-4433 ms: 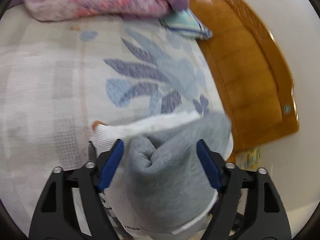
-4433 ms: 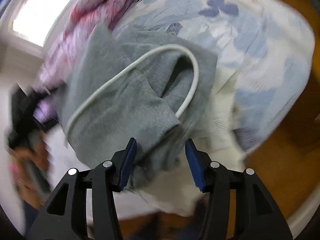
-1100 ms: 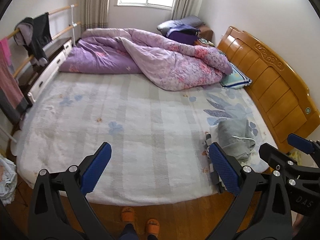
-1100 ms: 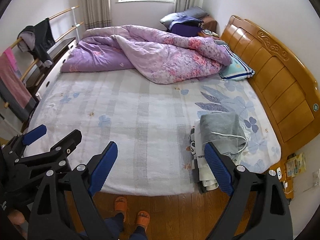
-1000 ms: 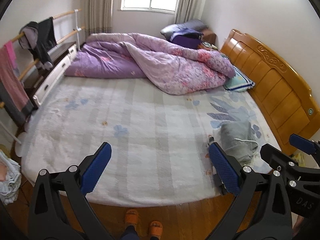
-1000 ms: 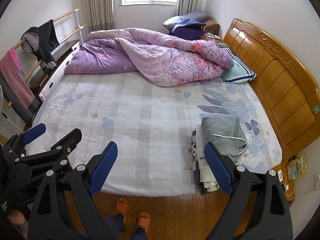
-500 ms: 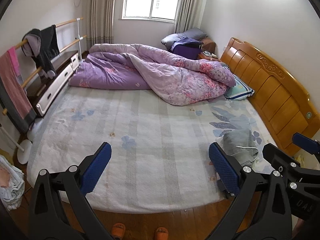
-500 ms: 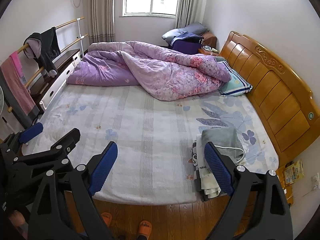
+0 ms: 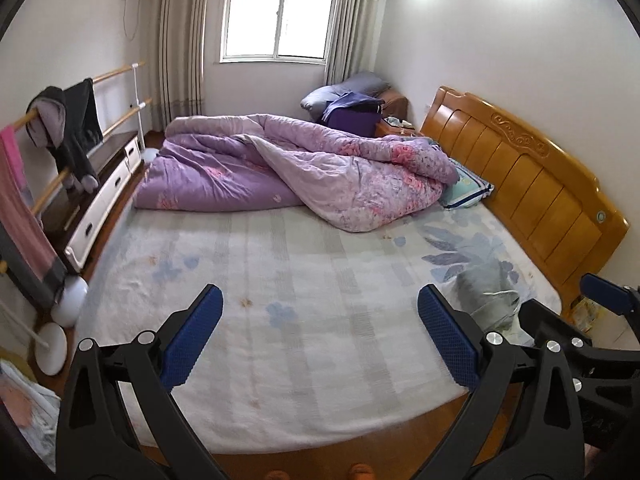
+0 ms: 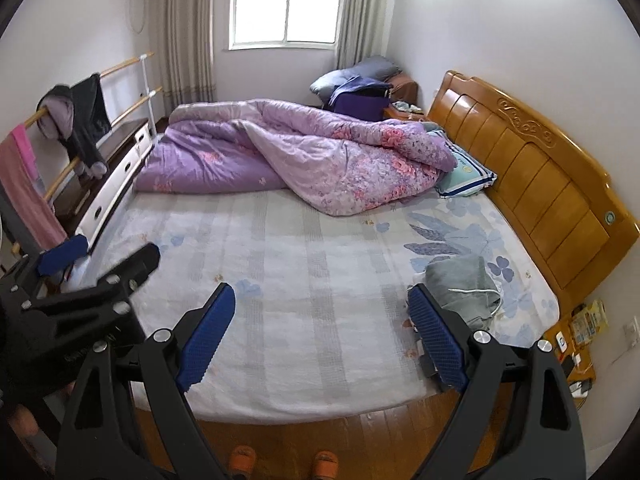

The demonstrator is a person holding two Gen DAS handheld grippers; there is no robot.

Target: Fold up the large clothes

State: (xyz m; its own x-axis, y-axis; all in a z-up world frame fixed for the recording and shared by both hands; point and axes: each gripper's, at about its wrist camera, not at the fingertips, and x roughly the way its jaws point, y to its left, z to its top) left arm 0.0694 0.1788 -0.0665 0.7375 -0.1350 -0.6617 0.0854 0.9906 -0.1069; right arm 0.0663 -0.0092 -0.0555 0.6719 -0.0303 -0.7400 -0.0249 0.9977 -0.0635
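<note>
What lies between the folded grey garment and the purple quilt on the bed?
Only bare bedsheet with its blue leaf print; nothing rests between the grey garment and the quilt. The right wrist view shows it best.

A wide bed with a pale floral sheet (image 10: 304, 280) fills the room, backed by a glossy orange-brown wooden headboard (image 10: 544, 168). A crumpled purple floral quilt (image 10: 304, 152) lies heaped along its far side, partly covering a teal striped pillow (image 10: 466, 174). Left of the bed stands a wooden clothes rail (image 9: 120, 70) (a black jacket (image 9: 78, 124) and a pink towel (image 9: 20, 208) hang over it). A bright curtained window (image 9: 278, 20) sits in the far wall. Orange slippers (image 10: 288, 462) stand on the wooden floor (image 10: 360, 436).
</note>
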